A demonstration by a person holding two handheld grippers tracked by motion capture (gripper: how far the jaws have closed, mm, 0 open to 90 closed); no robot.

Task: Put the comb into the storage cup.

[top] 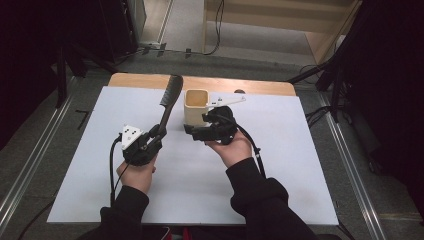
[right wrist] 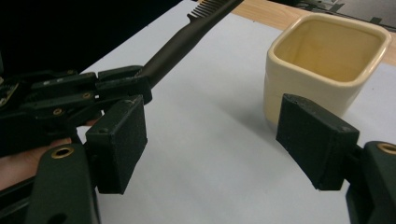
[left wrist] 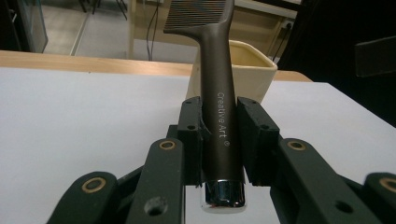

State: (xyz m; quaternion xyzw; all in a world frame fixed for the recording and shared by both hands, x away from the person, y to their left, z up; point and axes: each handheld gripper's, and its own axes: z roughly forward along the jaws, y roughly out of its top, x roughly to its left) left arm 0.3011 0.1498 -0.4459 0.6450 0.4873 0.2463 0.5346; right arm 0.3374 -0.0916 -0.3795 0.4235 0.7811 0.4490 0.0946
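Two grippers over the white table (top: 75,190). My left gripper (left wrist: 218,135) is clamped on the handle of the dark comb (left wrist: 219,93) — toothed end raised, angled toward the cream cup (top: 196,106). My right gripper (right wrist: 215,144) stands with jaws apart, nothing between them — just beside the cup.

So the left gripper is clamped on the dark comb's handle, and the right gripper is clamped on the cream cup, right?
Not quite. The left gripper does clamp the comb by its handle, but the right gripper stands open beside the cream cup, holding nothing. The right gripper view shows the gap between its pads.
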